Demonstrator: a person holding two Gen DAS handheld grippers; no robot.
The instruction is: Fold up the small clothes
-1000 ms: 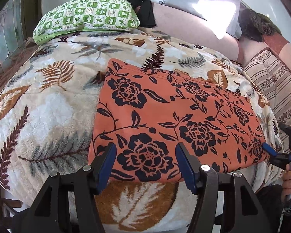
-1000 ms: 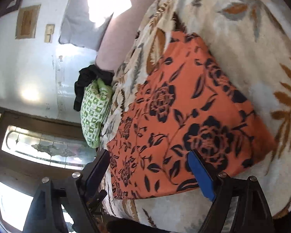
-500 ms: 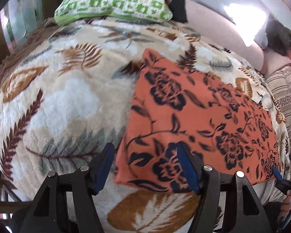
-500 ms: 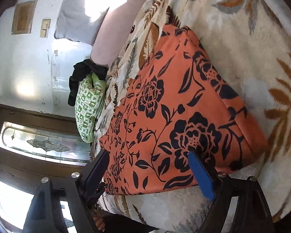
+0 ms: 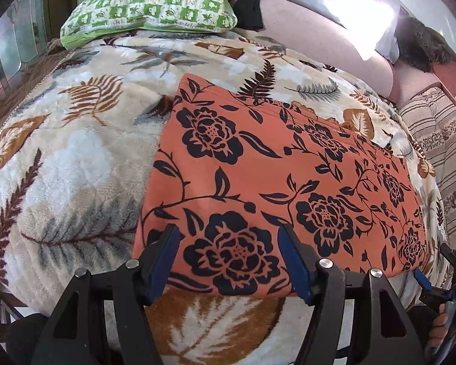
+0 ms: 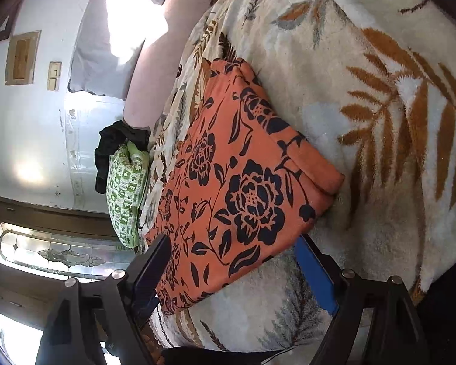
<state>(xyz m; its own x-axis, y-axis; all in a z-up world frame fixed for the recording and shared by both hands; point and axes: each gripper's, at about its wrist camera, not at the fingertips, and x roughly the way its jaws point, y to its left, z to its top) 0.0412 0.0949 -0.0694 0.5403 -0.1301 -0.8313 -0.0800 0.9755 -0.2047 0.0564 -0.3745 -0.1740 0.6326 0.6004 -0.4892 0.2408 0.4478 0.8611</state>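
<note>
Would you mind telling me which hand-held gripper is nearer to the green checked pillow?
Left. The left hand-held gripper is at the orange garment's pillow-side corner; the right hand-held gripper is at the opposite near corner.

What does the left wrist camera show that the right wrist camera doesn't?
Only the left wrist view shows the striped cushion at the bed's far right, the right gripper itself, and the hand holding it.

Only the right wrist view shows the wall switch plate, the patterned glass window, and the layered folded edge of the orange floral garment.

Both show that garment lying flat on the leaf-print blanket, the green checked pillow and the black cloth behind it.
</note>
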